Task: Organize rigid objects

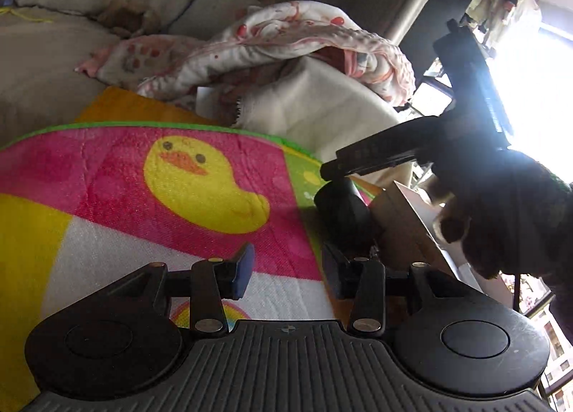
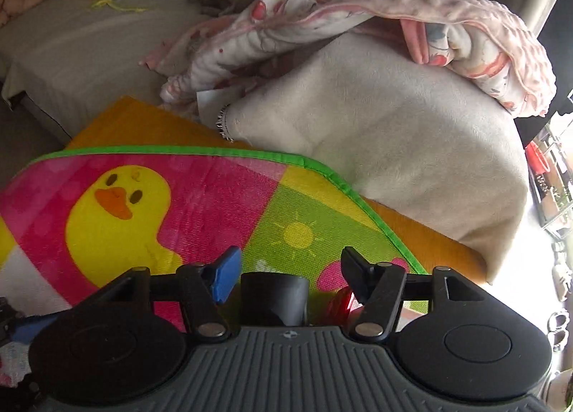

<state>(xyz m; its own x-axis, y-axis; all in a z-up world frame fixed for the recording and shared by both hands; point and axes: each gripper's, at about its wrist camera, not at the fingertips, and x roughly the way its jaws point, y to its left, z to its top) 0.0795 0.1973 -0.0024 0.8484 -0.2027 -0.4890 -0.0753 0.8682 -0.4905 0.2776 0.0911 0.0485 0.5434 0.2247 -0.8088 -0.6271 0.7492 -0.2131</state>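
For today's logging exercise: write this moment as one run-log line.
left gripper: open, empty | right gripper: open over black cup | surface: duck mat

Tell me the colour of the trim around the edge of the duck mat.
Bright green trim, clearest in the right wrist view.

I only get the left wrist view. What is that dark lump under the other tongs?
Observer: A black cylinder. It sits between the open right tongs, and there is a gap between it and the pad on each side.
Operator: Is anything else close to it?
Observer: Yes, a shiny red object lies just beside it, by the tongs' right-hand finger. Too little of it shows to tell what it is.
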